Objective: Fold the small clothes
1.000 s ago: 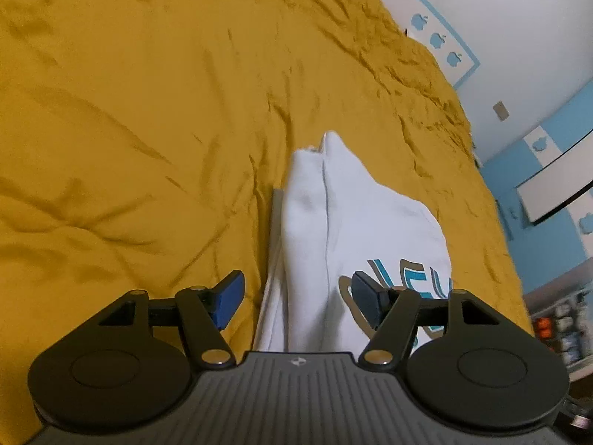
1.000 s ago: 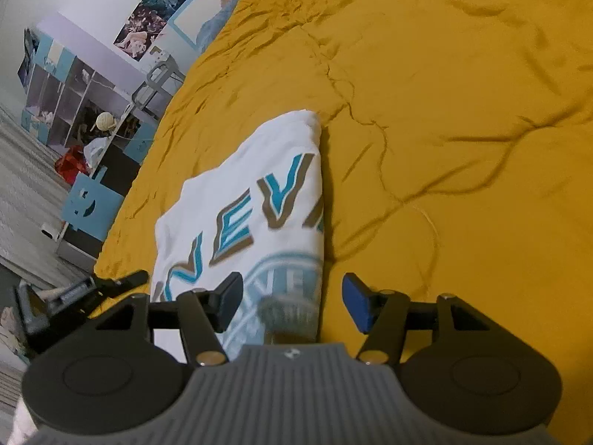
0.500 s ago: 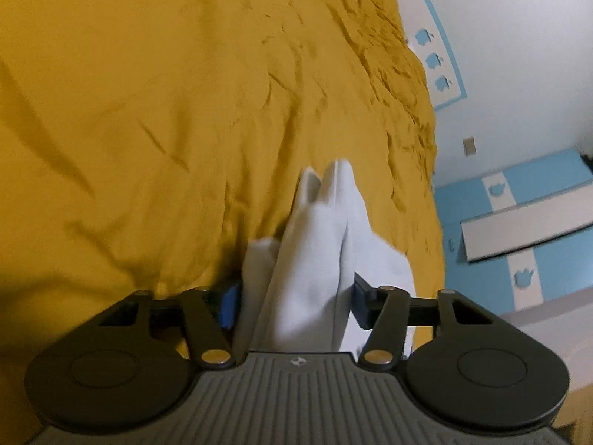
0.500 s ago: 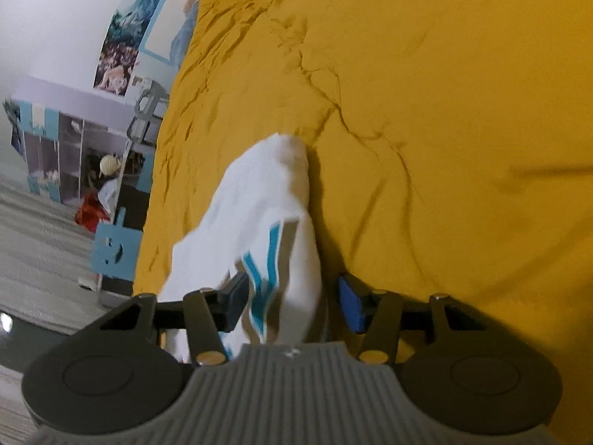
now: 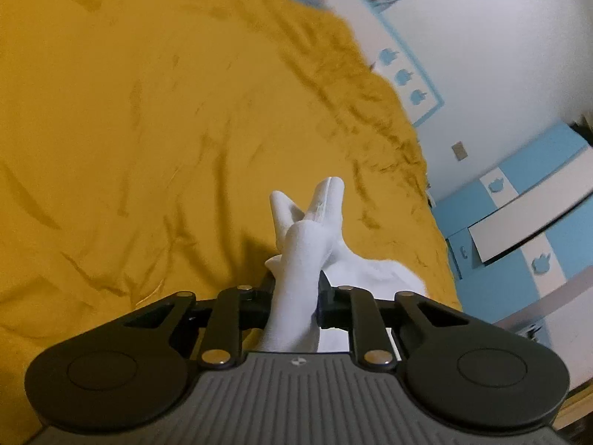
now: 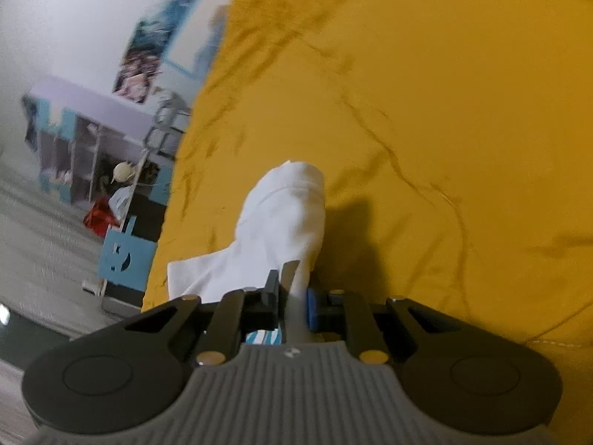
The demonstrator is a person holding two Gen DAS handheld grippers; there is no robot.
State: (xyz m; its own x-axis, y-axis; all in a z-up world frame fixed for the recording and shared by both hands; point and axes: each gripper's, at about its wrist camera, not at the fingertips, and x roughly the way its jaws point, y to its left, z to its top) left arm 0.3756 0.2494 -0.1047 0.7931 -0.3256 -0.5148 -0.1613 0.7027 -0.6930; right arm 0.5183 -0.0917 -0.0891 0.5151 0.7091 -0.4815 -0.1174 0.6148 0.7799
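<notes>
Jaws of the left gripper (image 5: 296, 296) are closing, nearly together, pads pinching a bunched white shirt (image 5: 304, 256). Jaws of the right gripper (image 6: 292, 306) are likewise closing on another edge of the same shirt (image 6: 281, 230). The shirt lies on the yellow bedspread (image 5: 148, 129), partly raised off it; its long axis runs straight away from each gripper, folded ends pointing forward.

Right gripper (image 6: 292, 302) closing on white garment (image 6: 281, 222), mustard bedspread (image 6: 444, 111)
</notes>
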